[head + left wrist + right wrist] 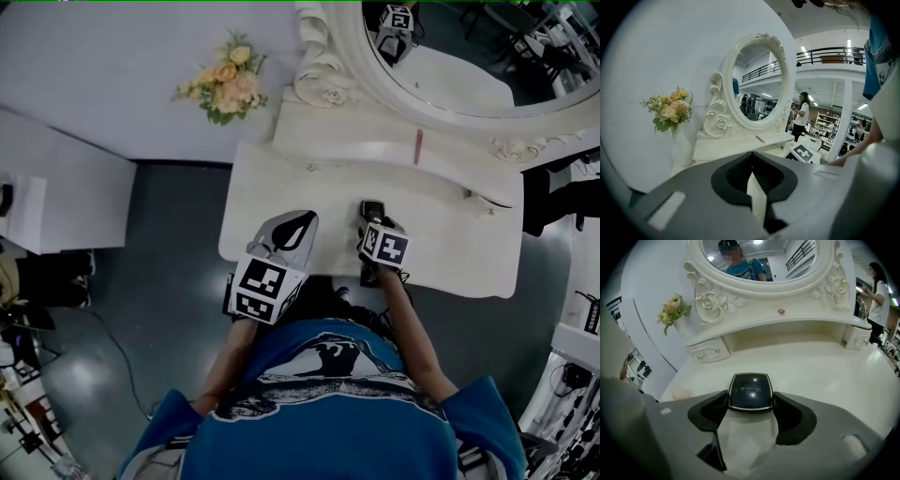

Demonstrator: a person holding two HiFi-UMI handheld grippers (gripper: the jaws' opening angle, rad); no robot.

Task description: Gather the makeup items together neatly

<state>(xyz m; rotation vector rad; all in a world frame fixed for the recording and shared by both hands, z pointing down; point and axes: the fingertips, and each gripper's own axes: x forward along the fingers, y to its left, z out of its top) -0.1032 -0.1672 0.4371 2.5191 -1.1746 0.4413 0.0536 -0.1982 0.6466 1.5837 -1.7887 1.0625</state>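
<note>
My right gripper (750,401) is shut on a black square compact (750,391) with a gold rim, held just above the white vanity top (825,376). From the head camera the compact (372,210) sticks out beyond the right gripper (373,221) near the table's front edge. A thin pink stick (419,146) lies on the raised shelf under the mirror, and shows as a pink stub (781,311) in the right gripper view. A small peach blob (680,393) rests on the top at left. My left gripper (751,155) is shut and empty, hovering over the front left of the table (307,221).
An oval mirror (441,66) in an ornate white frame stands at the back. A vase of peach flowers (225,86) sits left of the vanity. Small drawers (707,352) flank the shelf. Behind the table's front edge is the person's blue shirt (328,394).
</note>
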